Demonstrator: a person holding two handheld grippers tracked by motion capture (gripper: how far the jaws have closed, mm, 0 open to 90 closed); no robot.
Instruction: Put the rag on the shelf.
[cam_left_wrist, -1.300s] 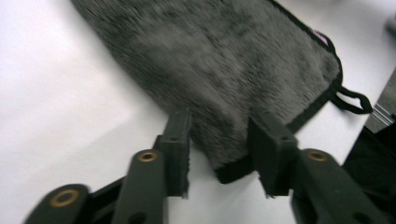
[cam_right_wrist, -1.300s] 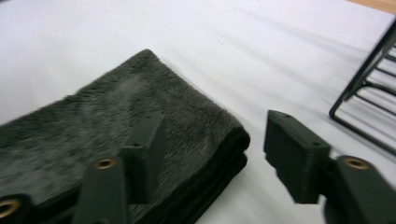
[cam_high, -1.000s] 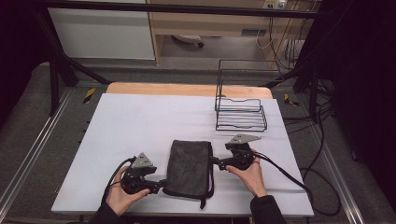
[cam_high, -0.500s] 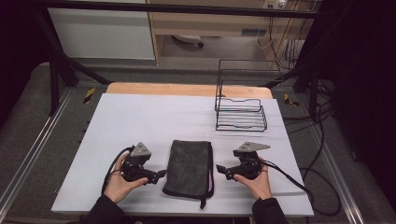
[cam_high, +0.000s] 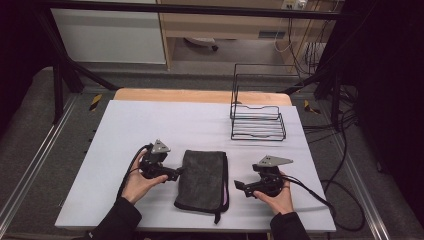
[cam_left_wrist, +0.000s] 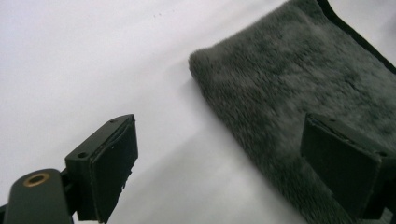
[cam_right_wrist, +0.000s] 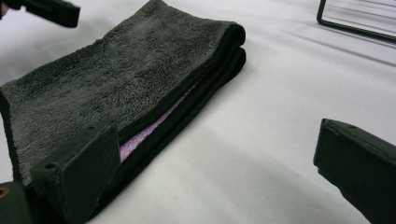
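A folded dark grey towel (cam_high: 202, 180) lies flat near the table's front edge, with a purple inner layer (cam_right_wrist: 154, 126) showing along its right side. My left gripper (cam_high: 176, 173) sits at the towel's left edge. Its jaws are open and have just been closing a little, and the grey pile (cam_left_wrist: 299, 88) lies ahead of them untouched. My right gripper (cam_high: 240, 187) rests on the table just right of the towel (cam_right_wrist: 121, 79). Its jaws have just been opening and stand open with only bare table between them.
A black wire rack (cam_high: 257, 112) stands at the back right of the white table (cam_high: 150, 125). Cables trail from both grippers, the right one looping off the table's right side. The table's wooden back edge (cam_high: 200, 95) lies behind.
Both grippers have come off the towel's edges. The left one moved away from the person along the left edge. The right one drew right and nearer the front. The towel lies still.
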